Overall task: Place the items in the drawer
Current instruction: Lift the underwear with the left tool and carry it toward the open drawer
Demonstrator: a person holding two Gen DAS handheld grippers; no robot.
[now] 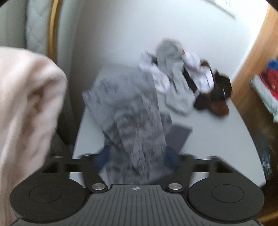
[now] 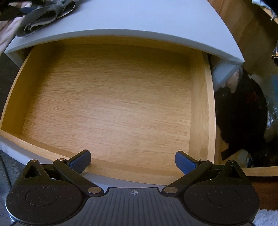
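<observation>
Blurred grey patterned cloth (image 1: 132,111) is lying nearest the left wrist lens, draped between the left gripper (image 1: 137,156), whose blue fingers (image 1: 172,154) are standing spread at either side of it; whether the pads are pressing the fabric I cannot tell, since the cloth is covering most of them. Motion blur is smearing its pattern, so no print or writing can be read. Behind it a heap of socks (image 1: 180,76), white, grey, black and brown, is resting on the white worktop (image 1: 217,135). A pale pink fabric (image 1: 26,107) is filling the left edge, cut off by the frame.

In the right wrist view the right gripper (image 2: 133,160) is hanging over the open wooden drawer (image 2: 111,97), fingers (image 2: 81,160) spread wide with nothing between them. Dark folded cloth (image 2: 45,15) is sitting on the worktop's top-left corner, partly cropped. No labels are legible anywhere.
</observation>
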